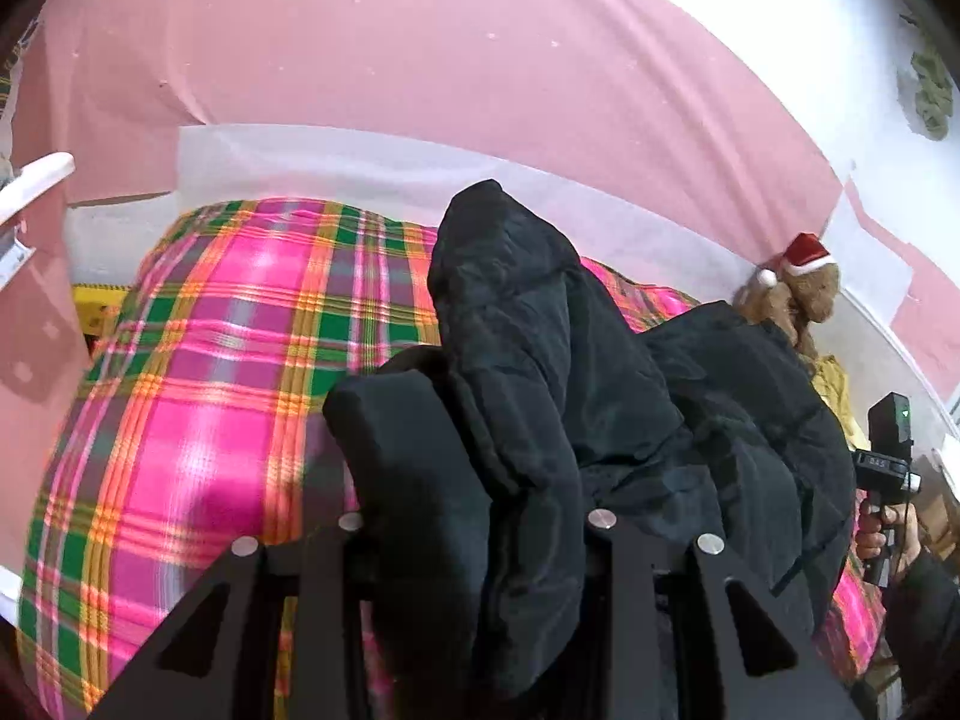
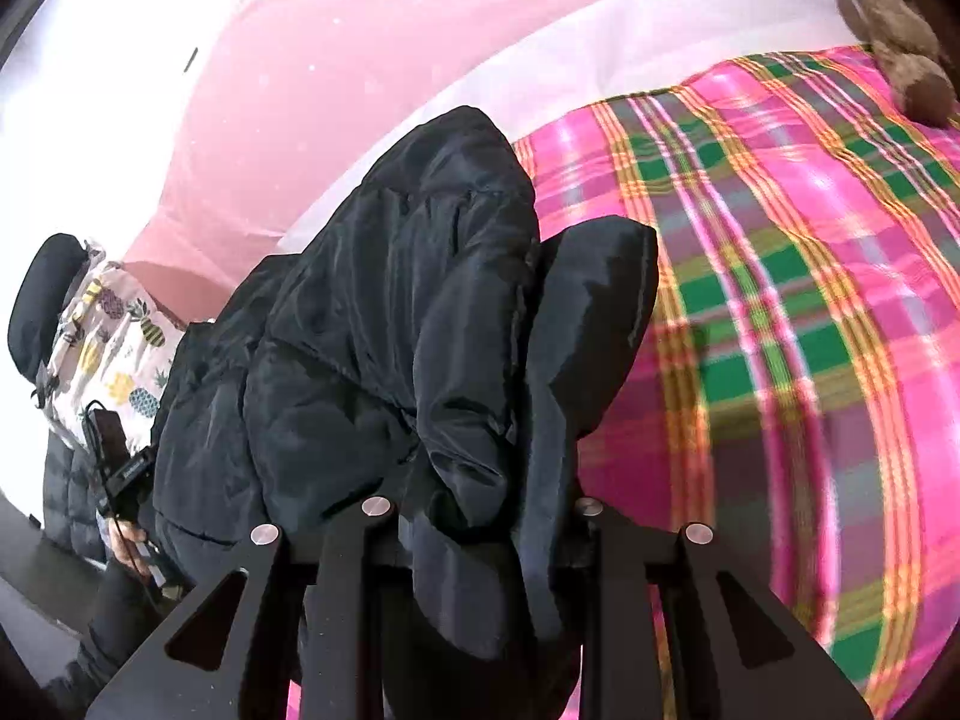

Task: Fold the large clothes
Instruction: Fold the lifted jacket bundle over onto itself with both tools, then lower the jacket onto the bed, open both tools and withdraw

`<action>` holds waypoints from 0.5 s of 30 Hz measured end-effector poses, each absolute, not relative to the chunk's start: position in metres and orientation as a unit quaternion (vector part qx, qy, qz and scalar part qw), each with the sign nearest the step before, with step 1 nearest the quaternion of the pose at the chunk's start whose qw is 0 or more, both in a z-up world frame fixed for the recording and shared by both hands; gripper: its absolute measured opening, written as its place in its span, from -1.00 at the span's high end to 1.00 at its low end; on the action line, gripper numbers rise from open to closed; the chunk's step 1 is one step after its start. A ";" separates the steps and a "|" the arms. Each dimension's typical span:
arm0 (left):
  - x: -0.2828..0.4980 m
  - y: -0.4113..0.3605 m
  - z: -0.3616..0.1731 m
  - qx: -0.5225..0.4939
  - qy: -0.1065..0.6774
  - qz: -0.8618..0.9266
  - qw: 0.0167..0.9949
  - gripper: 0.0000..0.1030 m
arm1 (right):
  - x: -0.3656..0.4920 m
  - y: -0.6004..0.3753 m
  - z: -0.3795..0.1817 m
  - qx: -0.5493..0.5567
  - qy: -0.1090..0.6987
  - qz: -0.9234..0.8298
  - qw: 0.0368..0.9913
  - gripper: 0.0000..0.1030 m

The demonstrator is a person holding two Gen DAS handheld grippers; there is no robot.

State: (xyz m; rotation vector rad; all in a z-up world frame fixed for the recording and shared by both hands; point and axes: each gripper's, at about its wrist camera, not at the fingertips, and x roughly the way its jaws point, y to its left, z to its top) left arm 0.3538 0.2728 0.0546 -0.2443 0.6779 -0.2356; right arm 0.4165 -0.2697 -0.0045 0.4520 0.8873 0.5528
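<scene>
Black puffer jacket (image 1: 540, 360) is pinched in both the left claw (image 1: 480, 420) and right claw (image 2: 480, 372) above the plaid bedspread (image 1: 228, 372); I'd lift both evenly, keeping the edge taut.

Left wrist view: the puffy black quilted jacket (image 1: 540, 372) drapes over the left tongs (image 1: 480, 420), hiding one black padded finger entirely; the other finger (image 1: 390, 420) shows at 9 o'clock of the fold. The brown plush bear in a red Santa hat (image 1: 804, 282), at 2 o'clock, is covered below by the jacket. Right wrist view: the jacket (image 2: 390, 300) conceals the near finger of the right tongs (image 2: 480, 372). The bear (image 2: 900, 42) is cut off by the rim at 1 o'clock. The pink-and-green plaid bed cover (image 2: 780, 330) is motion-blurred toward 4 o'clock.
</scene>
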 end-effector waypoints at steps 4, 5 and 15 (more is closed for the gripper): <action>0.373 0.292 0.027 -0.120 0.349 -0.098 0.924 0.29 | 0.439 -0.246 -0.023 0.206 0.433 0.259 0.838 0.52; 0.378 0.295 0.014 -0.121 0.360 -0.092 0.920 0.28 | 0.444 -0.241 -0.032 0.201 0.443 0.254 0.836 0.50; 0.368 0.318 -0.039 -0.157 0.382 -0.054 0.909 -0.19 | 0.449 -0.247 -0.068 0.203 0.489 0.203 0.824 -0.05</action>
